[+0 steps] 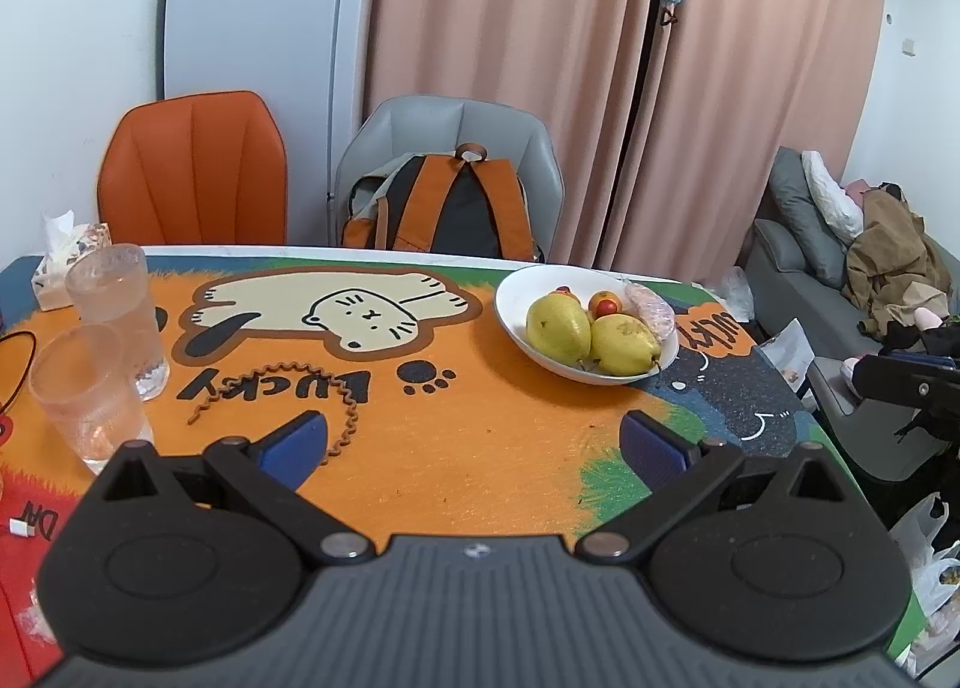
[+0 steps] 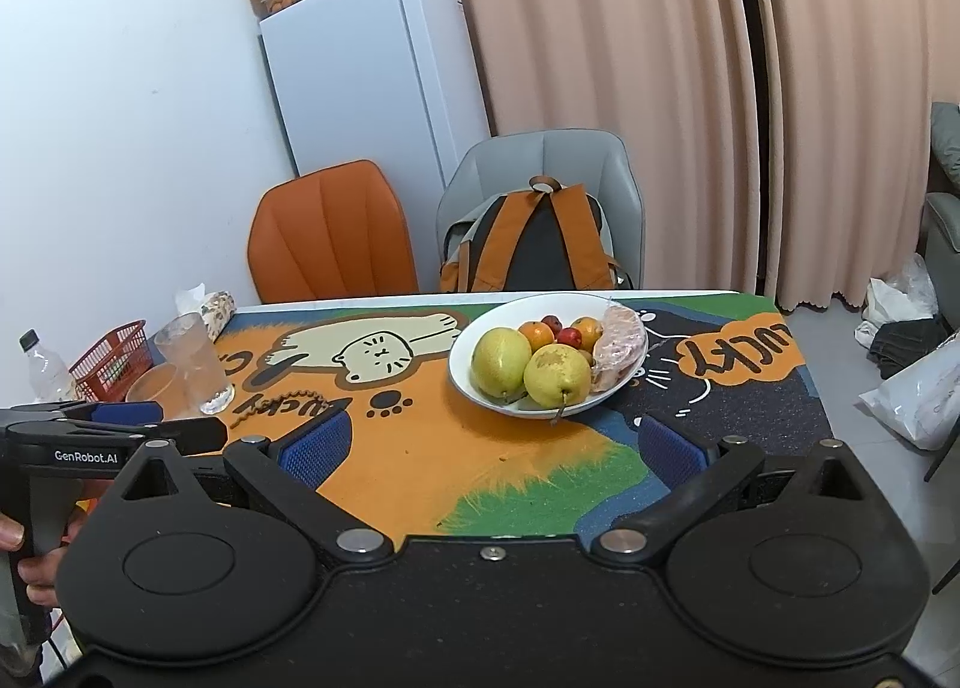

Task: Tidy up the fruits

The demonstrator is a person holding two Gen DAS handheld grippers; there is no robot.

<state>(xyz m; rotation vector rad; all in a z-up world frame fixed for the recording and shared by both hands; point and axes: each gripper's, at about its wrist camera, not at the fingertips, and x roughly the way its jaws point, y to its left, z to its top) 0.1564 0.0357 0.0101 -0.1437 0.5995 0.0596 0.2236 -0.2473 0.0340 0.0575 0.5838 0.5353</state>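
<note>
Tumblers [image 1: 114, 316] of clear glass stand near the table's [image 1: 456, 466] left edge, with a brown coiled band [image 1: 282, 382] lying on the orange mat just beside them. Left gripper [image 1: 474, 442] hovers over the near edge, its blue pads spread wide and gripping nothing. Right gripper [image 2: 492, 448] hangs likewise over the near edge, fingers wide apart and empty. Toward the far right corner sits the white bowl [image 2: 480, 382], holding two yellow pears [image 2: 528, 370], small oranges [image 2: 537, 334], red fruits [image 2: 569, 336] and a wrapped item [image 2: 618, 346].
</note>
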